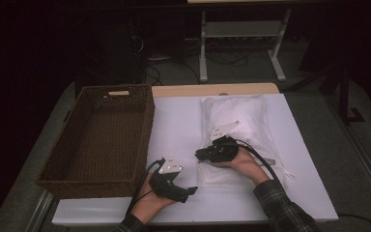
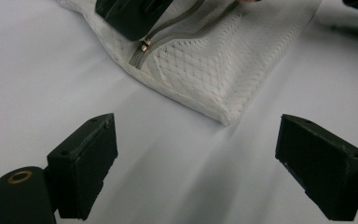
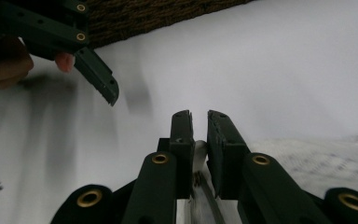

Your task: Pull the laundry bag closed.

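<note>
High view, setting: white table top with a wicker basket at its left and a white mesh pillowcase, stuffed and zippered, lying at centre-right.
Item: the mesh pillowcase; its near corner lies on the table just ahead of my left gripper.
Zipper: a grey zipper track runs along the near end, its small metal pull just beside the tip of my right gripper.
Handling, judged: light and soft, the mesh slack and easy to bunch; nothing fragile, but the fabric will slide on the smooth table unless it is pinned.
Where to take hold, judged: the zipper pull for one gripper; the seamed corner, where the cloth is doubled and firmer, for the other.
Right gripper: jaws drawn nearly together over the zipper line, a pale bit of the case between them; I cannot tell whether the pads pinch the pull itself.
Right hand: lies on the near end of the pillowcase, gripper pointing left.
Left gripper: jaws wide apart, nothing between them, aimed at the corner.
Left hand: near the table's front edge, gripper angled right toward the case, apart from it.
</note>
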The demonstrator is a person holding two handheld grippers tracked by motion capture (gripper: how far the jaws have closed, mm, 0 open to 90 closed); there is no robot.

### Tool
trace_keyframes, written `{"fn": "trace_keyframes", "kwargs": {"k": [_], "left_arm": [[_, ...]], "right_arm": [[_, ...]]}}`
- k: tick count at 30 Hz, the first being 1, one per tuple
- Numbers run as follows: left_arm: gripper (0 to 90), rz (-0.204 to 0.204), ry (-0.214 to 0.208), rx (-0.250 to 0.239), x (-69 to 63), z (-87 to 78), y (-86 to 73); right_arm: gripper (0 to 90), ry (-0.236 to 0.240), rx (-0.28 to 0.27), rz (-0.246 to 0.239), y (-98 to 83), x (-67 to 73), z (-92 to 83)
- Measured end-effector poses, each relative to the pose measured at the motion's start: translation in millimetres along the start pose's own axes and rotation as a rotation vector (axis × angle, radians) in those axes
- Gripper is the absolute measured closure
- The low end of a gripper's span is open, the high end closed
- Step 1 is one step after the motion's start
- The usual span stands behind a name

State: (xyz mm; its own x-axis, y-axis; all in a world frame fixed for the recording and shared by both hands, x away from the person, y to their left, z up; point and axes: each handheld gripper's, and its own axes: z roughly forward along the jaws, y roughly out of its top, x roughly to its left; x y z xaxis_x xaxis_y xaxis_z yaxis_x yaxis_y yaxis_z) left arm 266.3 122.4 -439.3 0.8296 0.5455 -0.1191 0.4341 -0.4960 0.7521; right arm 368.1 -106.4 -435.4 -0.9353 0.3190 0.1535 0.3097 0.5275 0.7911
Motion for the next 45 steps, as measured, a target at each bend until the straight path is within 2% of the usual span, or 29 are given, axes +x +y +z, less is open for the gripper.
{"fn": "trace_keyframes", "kwargs": {"k": [4, 5, 6, 7, 11, 12, 13, 17, 18, 21, 22, 23, 24, 26, 29, 30, 31, 35, 38, 42, 43, 45], "left_arm": [[12.2, -0.003, 0.002, -0.003, -0.3, 0.0, 0.2], [12.2, -0.003, 0.002, -0.003, -0.3, -0.1, 0.2], [12.2, -0.002, 0.003, -0.002, -0.1, -0.2, 0.2], [12.2, -0.003, 0.003, -0.002, 0.0, -0.2, 0.2], [12.2, -0.002, 0.003, -0.001, -0.2, 0.1, 0.2], [12.2, -0.001, 0.003, -0.001, -0.3, 0.4, 0.2], [12.2, 0.0, 0.004, 0.001, -0.5, 0.7, 0.3], [12.3, -0.001, 0.005, 0.001, -0.8, 0.9, 0.4], [12.3, -0.002, 0.007, 0.002, -0.7, 1.0, 0.5], [12.2, -0.001, 0.007, 0.004, -0.3, 1.4, 0.4], [12.2, 0.0, 0.007, 0.005, -0.4, 1.2, 0.4], [12.2, 0.0, 0.007, 0.005, -0.4, 1.2, 0.4], [12.3, -0.001, 0.008, 0.002, -0.5, 0.9, 0.4], [12.2, -0.001, 0.01, 0.003, -0.2, 0.8, 0.3], [12.3, 0.0, 0.012, 0.005, 0.0, 1.1, 0.6], [12.3, 0.0, 0.012, 0.005, 0.0, 1.1, 0.6], [12.3, 0.002, 0.014, 0.005, 0.1, 1.8, 1.1], [12.5, 0.0, 0.019, 0.013, 1.3, 5.3, 3.2], [12.8, -0.003, 0.027, 0.017, 2.3, 7.3, 6.3], [14.2, -0.014, 0.032, 0.016, 4.8, 9.8, 10.6], [15.9, -0.023, 0.035, 0.013, 8.3, 13.0, 15.5], [16.8, -0.031, 0.042, 0.008, 10.6, 14.9, 18.1]], "right_arm": [[79.3, -0.017, 0.015, -0.011, -2.0, 1.6, -7.5], [76.4, -0.017, 0.019, -0.008, -3.4, 1.4, -9.6], [62.2, -0.001, 0.019, 0.018, -6.0, -0.8, -15.6], [59.0, 0.001, 0.024, 0.02, -6.4, -1.2, -18.0], [55.6, -0.012, 0.017, 0.011, -7.1, -1.3, -21.5], [46.9, -0.032, 0.017, 0.021, -14.8, -6.2, -33.4], [45.8, -0.022, 0.025, 0.03, -17.8, -8.6, -35.0], [43.3, -0.013, 0.033, 0.03, -20.6, -10.4, -36.0], [40.6, -0.028, 0.061, 0.008, -26.5, -12.8, -35.6], [38.6, -0.027, 0.081, -0.004, -32.1, -15.1, -30.5], [37.4, 0.001, 0.104, -0.011, -35.4, -13.9, -22.2], [37.4, 0.001, 0.104, -0.011, -35.4, -13.9, -22.2], [41.9, -0.036, 0.123, -0.056, -36.1, -11.0, -18.8], [49.3, -0.075, 0.125, -0.09, -36.9, -9.4, -19.0], [52.6, -0.097, 0.111, -0.108, -39.3, -8.0, -19.2], [52.6, -0.097, 0.111, -0.108, -39.3, -8.0, -19.2], [56.3, -0.1, 0.09, -0.103, -42.4, -8.6, -19.9], [72.1, -0.099, 0.082, -0.104, -43.3, -9.2, -21.0], [83.9, -0.102, 0.068, -0.073, -44.9, -11.0, -21.5], [87.7, -0.107, 0.066, -0.069, -44.8, -11.7, -21.4], [88.2, -0.095, 0.051, -0.041, -45.4, -13.3, -22.4], [88.3, -0.093, 0.044, -0.037, -45.4, -13.6, -23.2]]}}
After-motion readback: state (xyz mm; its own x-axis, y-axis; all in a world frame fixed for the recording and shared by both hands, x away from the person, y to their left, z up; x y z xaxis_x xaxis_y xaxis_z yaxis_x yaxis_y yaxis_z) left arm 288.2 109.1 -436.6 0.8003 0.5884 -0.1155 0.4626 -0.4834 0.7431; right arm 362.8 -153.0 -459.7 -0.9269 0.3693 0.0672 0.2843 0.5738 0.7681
